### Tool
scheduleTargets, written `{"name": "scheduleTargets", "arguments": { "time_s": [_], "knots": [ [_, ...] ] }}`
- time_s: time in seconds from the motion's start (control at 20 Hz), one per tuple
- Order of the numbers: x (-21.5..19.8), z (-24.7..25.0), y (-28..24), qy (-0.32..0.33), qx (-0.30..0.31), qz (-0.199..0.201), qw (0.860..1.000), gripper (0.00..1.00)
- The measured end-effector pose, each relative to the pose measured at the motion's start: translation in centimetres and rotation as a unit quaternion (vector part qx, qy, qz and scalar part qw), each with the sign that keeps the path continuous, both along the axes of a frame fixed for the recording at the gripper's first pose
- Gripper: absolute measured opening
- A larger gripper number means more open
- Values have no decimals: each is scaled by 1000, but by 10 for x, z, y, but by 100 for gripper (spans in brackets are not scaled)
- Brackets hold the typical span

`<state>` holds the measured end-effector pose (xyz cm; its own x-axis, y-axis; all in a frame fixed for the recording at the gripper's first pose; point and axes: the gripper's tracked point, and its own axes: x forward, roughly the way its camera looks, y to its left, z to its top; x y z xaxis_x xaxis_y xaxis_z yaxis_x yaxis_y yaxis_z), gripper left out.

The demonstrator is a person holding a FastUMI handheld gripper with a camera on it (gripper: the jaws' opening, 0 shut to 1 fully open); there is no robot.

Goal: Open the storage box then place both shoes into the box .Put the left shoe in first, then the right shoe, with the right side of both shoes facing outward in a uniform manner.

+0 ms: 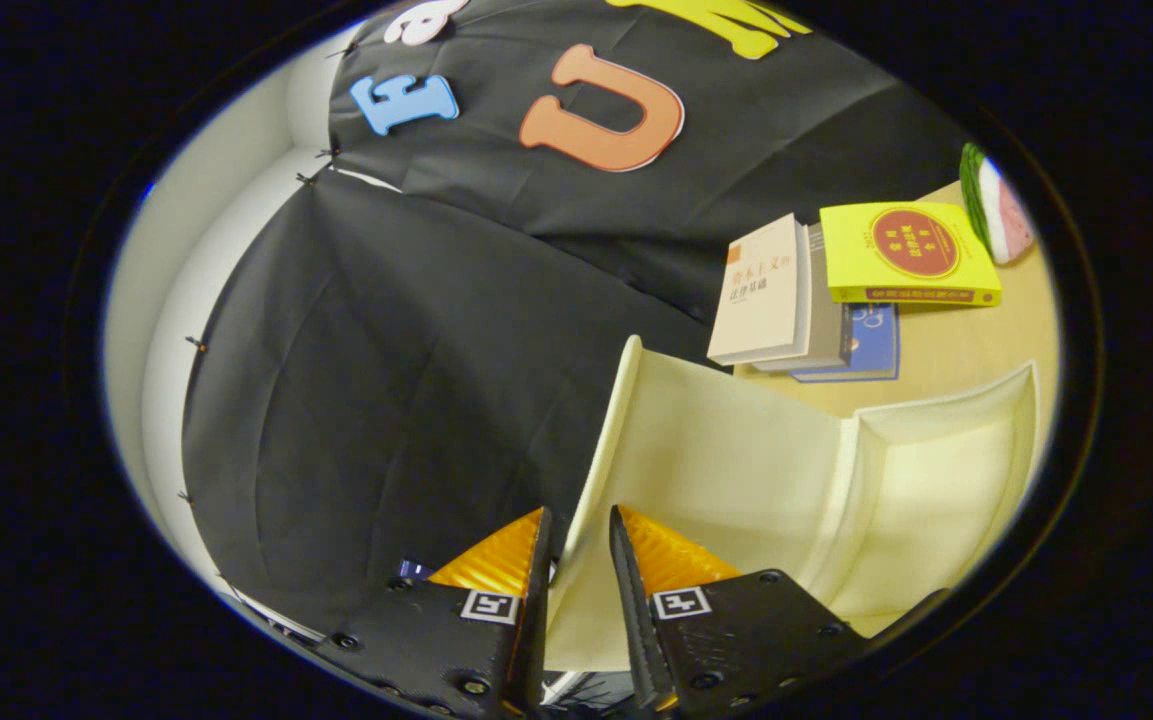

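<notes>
Two fingers of the hand-held gripper [581, 545] are closed on the thin edge of the storage box's lid [706, 450], a smooth cream plastic panel standing raised. Past the lid, the storage box [946, 480] shows rounded cream walls. Farther out on the pale wood bench [956, 345] lie stacked books [801, 300], a yellow book [906, 255], then a watermelon-slice item [996, 205].

storage box [736, 450]: pale cream | table [956, 350]: light tan wood | upright book [761, 290]: white with an orange patch | flat book [906, 255]: yellow with a red disc | lowest book [876, 345]: blue | toy slice [996, 205]: green rind, pink flesh | booth wall [386, 350]: black
</notes>
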<state>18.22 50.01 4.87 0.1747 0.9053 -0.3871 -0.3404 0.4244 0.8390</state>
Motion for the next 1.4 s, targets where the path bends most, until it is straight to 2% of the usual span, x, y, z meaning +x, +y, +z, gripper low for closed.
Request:
{"name": "scheduleTargets", "arguments": {
  "time_s": [0.2, 0.3, 0.5, 0.65, 0.85, 1.1, 1.4],
  "knots": [
    [-7, -13, 9, -23, -23, 9, 999, 75],
    [1, -23, -4, -50, -53, -6, 997, 96],
    [5, -27, -49, -71, -79, -15, 994, 95],
    [14, -42, -108, -106, -139, -37, 984, 95],
    [18, -74, -196, -126, -226, -51, 965, 96],
    [19, -113, -305, -122, -315, -77, 938, 96],
    [14, -167, -394, -76, -393, -94, 912, 95]
  ]
}}
